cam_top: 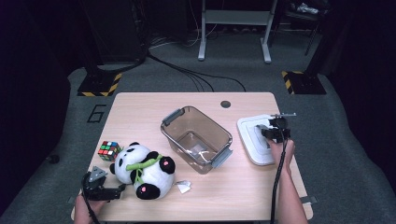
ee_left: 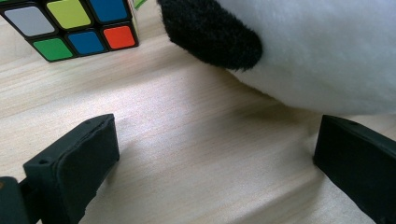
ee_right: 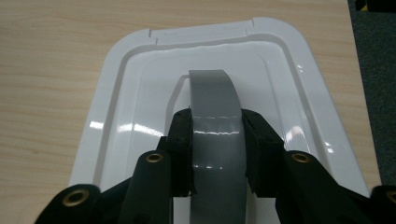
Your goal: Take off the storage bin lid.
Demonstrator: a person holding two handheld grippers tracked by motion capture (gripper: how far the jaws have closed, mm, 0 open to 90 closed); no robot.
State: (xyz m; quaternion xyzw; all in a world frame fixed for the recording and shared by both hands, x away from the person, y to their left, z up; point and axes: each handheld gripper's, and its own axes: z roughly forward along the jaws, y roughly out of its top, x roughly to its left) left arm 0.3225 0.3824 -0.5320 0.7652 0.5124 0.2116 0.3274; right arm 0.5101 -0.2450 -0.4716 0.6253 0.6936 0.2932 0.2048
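Observation:
A white plastic lid lies flat at the table's right side. I cannot tell whether it rests on the wood. My right gripper is shut on the lid's grey handle, which arches up between the two black pads. A clear grey-tinted bin with grey side handles stands at the table's middle. At the front left, my left gripper lies low on the table, open, with bare wood between its jaws. Its right jaw is close under the plush panda.
A colour cube sits left of the panda, also ahead in the left gripper view. A small crumpled white scrap lies right of the panda. Something small and pale lies in the bin. A round cable hole marks the table's far edge.

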